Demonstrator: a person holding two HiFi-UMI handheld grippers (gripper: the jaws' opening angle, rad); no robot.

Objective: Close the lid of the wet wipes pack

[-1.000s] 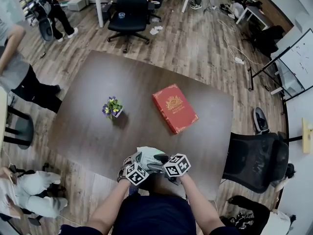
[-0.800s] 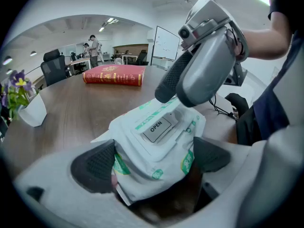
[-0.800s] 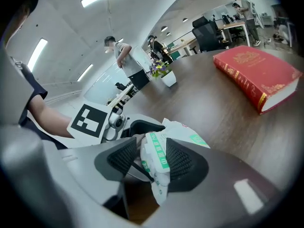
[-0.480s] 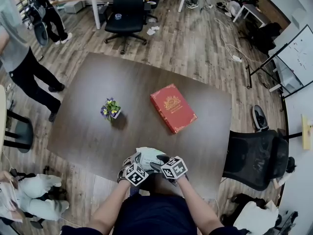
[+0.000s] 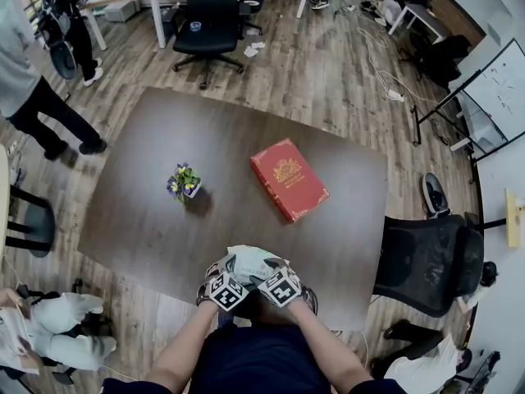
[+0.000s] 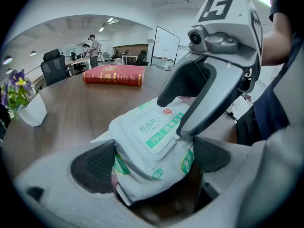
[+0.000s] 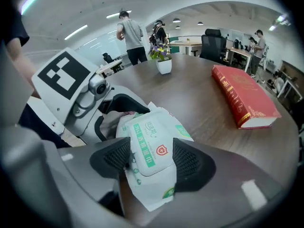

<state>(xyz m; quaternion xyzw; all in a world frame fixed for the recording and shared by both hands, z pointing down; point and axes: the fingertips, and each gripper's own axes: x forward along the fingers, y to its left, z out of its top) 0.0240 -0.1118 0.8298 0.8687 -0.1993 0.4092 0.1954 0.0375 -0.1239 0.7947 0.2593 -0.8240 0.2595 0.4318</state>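
A white and green wet wipes pack sits at the table's near edge, its lid lying flat on top. My left gripper is shut on the pack's near end, which buckles between the pads. My right gripper comes down from the right, jaws opening. Its fingers rest on the pack's top by the lid. In the right gripper view the pack lies between the two pads, and neither pad squeezes it.
A red book lies at the middle right of the dark table. A small flower pot stands at the middle left. A black chair is at the table's right, and a person stands at the far left.
My right gripper has sunk onto the pack and rolled, its marker cube now close beside the left one. The left gripper has held still. The person at the left has stepped away.
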